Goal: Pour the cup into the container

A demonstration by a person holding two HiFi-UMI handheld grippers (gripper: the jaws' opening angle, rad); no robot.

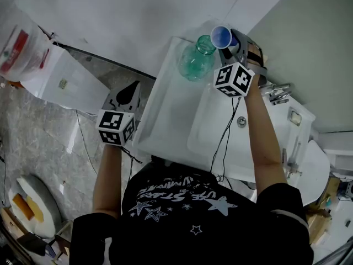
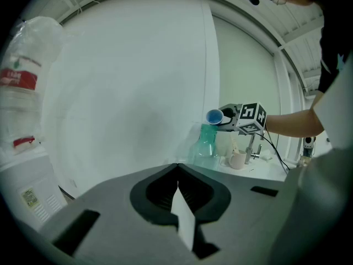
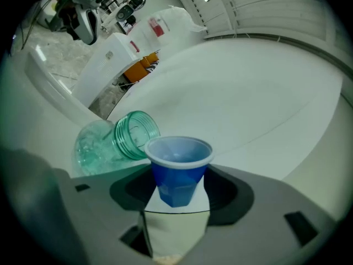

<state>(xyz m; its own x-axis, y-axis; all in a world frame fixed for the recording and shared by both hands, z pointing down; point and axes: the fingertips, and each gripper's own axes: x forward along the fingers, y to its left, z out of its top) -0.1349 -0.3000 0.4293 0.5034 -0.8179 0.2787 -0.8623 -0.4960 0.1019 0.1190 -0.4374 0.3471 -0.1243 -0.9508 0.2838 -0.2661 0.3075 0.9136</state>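
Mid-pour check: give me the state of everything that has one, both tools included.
Blue plastic cup: gripped, tipped on its side at the jar's mouth.
Green-tinted clear jar: uncapped, upright on the white sink surround.
Right tool: shut on the cup.
Left tool: jaws together, empty.

Left gripper (image 1: 130, 91): jaws together, pointing forward, forearm straight. Right gripper (image 1: 230, 44): arm outstretched, reaching further ahead than the left, jaws clamped on a cup (image 1: 221, 36).
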